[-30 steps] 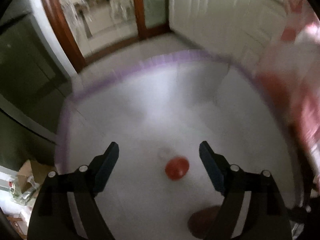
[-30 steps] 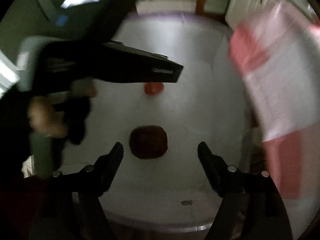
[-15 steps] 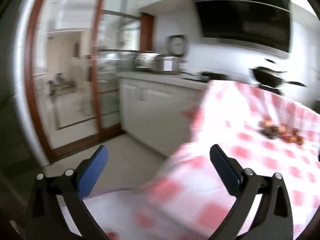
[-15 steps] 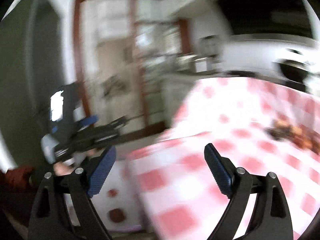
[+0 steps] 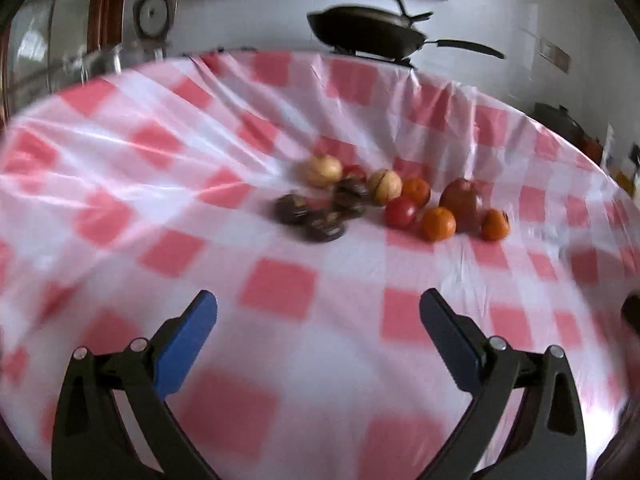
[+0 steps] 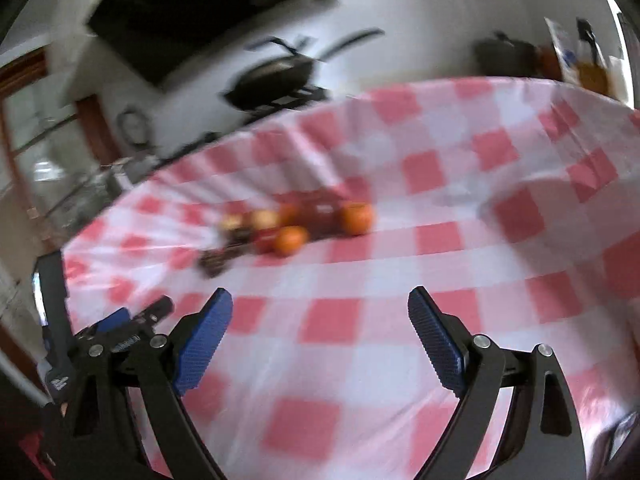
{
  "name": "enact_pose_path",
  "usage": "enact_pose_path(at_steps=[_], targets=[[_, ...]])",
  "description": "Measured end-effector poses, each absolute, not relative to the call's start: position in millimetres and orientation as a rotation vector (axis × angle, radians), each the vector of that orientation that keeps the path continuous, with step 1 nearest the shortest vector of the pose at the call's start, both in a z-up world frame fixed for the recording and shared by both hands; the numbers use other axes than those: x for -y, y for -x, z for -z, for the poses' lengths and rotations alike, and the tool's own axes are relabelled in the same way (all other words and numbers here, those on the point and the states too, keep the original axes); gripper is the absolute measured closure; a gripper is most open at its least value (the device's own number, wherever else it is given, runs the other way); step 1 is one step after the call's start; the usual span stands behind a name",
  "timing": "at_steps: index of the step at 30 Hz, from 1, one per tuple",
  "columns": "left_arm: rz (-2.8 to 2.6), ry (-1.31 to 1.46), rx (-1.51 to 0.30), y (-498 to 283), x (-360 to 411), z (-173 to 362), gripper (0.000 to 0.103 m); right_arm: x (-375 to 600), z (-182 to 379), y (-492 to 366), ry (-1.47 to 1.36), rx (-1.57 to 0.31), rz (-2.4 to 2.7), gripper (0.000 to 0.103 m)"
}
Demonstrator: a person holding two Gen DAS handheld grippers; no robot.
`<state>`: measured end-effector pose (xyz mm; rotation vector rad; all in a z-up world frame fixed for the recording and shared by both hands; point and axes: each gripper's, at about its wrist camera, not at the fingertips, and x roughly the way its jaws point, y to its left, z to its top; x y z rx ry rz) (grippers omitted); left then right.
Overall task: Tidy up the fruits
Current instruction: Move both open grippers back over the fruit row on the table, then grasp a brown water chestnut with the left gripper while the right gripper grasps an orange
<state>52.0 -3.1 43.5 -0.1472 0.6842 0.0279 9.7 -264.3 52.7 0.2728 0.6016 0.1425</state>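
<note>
Left gripper (image 5: 318, 312) wide, no legible writing

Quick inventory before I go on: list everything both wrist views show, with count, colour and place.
Tablecloth: one, red-and-white check, covering the table.
Oranges: three, orange, right part of the fruit cluster mid-table.
Tomato: one, red, left of the nearest orange.
Apple: one, dark red, behind the oranges.
Walnuts: two, tan, cluster's back.
Dark fruits: about three, brown, cluster's left; blurred.
Pan: one, black, behind the table.
Left tool: open, empty.
Right tool: open, empty.
</note>
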Motion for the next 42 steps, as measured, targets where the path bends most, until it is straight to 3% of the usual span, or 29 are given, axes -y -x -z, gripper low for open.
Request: enact_pose_path(at_steps=[9, 18, 20, 22, 24, 33, 37, 40, 42], targets=[[0.022, 0.357, -0.685, -87, -15, -33, 0.002, 255, -9, -132, -0.136, -0.752, -0.060, 0.020], [0.086, 0.368, -0.775, -95, -21, -26, 0.002, 239, 7, -204, -0.050, -0.866, -0.013, 0.044], [0.057, 0.351, -0.803, -98, -25, -24, 0.003, 232, 10, -215, -0.023, -0.883, -0.024, 0.053], [0.033, 0.325, -0.838, -103, -29, -23, 0.006, 227, 12, -218, 0.001, -0.891, -0.028, 0.055], [0.027, 0.307, -0.867, -108, -32, -21, 0.012, 226, 11, -217, 0.001, -0.885, -0.045, 0.064], [-0.020, 0.151, -0.892, -139, -23, -15, 0.044, 260, 16, -217, -0.230, -0.855, -0.085, 0.064], [-0.015, 0.092, -0.897, -158, -8, -13, 0.046, 269, 20, -221, -0.285, -0.848, -0.103, 0.064], [-0.035, 0.057, -0.896, -165, -3, -12, 0.060, 270, 20, -221, -0.298, -0.845, -0.109, 0.064], [-0.008, 0.080, -0.888, -163, -7, -12, 0.061, 278, 20, -216, -0.312, -0.842, -0.114, 0.064]])
